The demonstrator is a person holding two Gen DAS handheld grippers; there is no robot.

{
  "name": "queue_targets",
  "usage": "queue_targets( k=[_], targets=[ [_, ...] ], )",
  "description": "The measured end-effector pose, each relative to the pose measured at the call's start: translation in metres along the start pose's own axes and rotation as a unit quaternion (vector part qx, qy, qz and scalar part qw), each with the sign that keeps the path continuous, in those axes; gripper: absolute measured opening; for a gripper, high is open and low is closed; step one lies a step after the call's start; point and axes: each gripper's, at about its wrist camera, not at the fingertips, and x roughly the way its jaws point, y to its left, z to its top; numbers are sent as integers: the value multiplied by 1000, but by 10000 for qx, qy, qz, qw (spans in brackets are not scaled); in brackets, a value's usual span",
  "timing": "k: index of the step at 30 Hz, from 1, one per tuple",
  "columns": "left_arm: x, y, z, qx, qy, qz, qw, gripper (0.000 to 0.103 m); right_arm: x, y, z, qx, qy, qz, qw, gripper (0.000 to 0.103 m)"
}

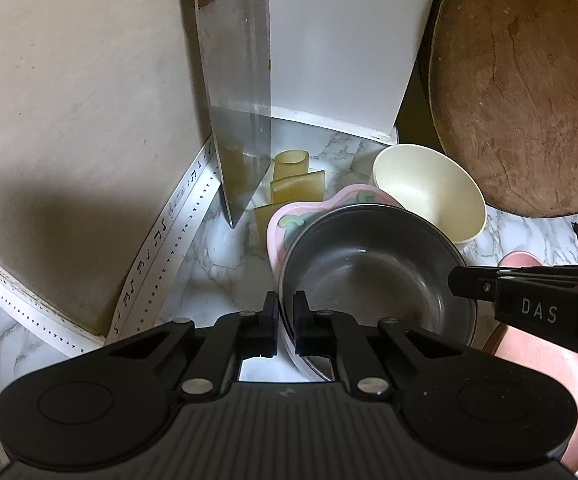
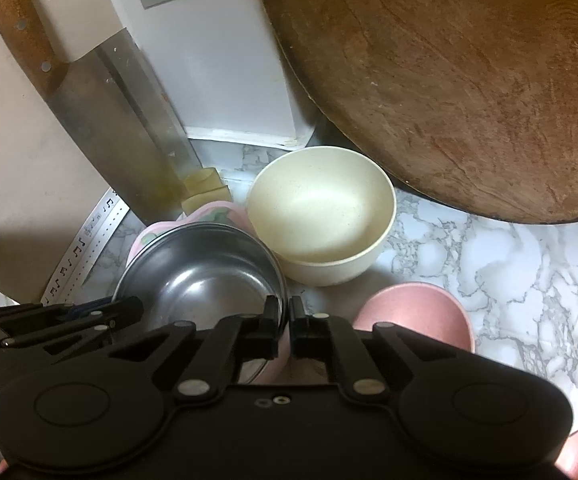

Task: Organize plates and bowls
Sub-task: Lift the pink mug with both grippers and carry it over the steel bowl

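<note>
The steel bowl [image 1: 369,272] sat nested in a pink flower-shaped plate [image 1: 285,224] on the marbled counter [image 2: 509,264], pinched from both sides: the left gripper [image 1: 286,320] was closed on its near-left rim, the right gripper [image 2: 285,326] clamped on the opposite rim. That two-sided hold probably served to lift or steady it level (a one-sided pinch on thin steel would likely tip). Just behind the steel bowl stood a cream bowl [image 2: 321,216]; to its right, a pink bowl [image 2: 417,316]. Beyond it, a cleaver [image 2: 121,120] and round chopping board [image 2: 469,80] leaned upright, presumably to save space. The right gripper's arm read "DAS".
</note>
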Motion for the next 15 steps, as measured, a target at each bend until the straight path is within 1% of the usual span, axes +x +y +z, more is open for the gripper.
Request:
queue_targets(
  k=[5, 8, 15],
  targets=[
    [-11, 0, -1, 42, -135, -11, 9999, 6, -10, 2, 0, 15, -86, 31, 10000, 6],
    [-19, 1, 0, 39, -133, -58, 9999, 6, -19, 3, 0, 43, -149, 65, 9999, 6],
    [-52, 0, 0, 113, -216, -182, 9995, 6, -50, 3, -2, 96, -260, 108, 9996, 6]
  ],
)
